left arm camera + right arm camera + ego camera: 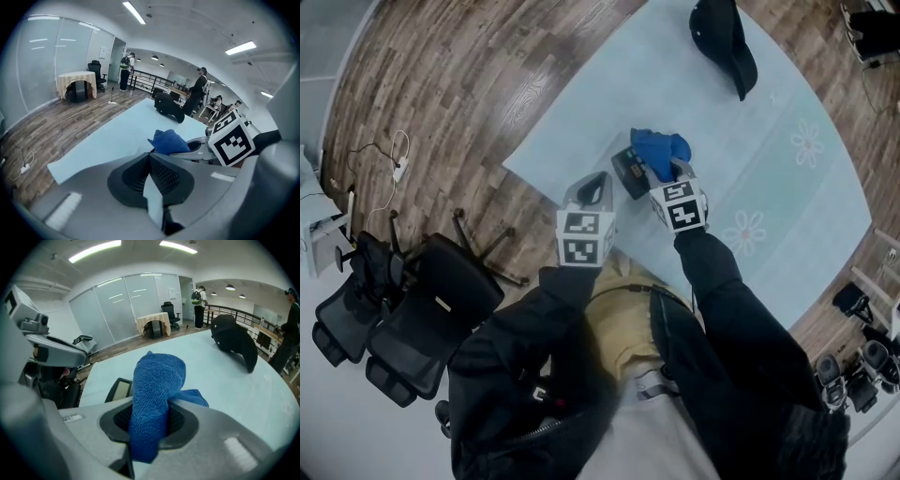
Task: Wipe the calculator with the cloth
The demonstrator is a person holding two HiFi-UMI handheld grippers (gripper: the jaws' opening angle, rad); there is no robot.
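Note:
A dark calculator (628, 172) lies flat on the pale blue table (769, 141), near its left edge. My right gripper (668, 172) is shut on a bunched blue cloth (657, 147), which hangs just right of and over the calculator's far end. In the right gripper view the cloth (154, 380) fills the jaws of the right gripper (150, 420), and the calculator (120, 390) shows just left of it. My left gripper (597, 180) hovers left of the calculator with its jaws together and nothing between them. The left gripper view shows the left gripper (150, 157) and the cloth (168, 140) beyond.
A black cap (724, 39) lies at the table's far side. Black office chairs (412, 309) stand on the wooden floor (469, 84) to the left, with a cable there. People (199, 91) stand beyond the table near a railing.

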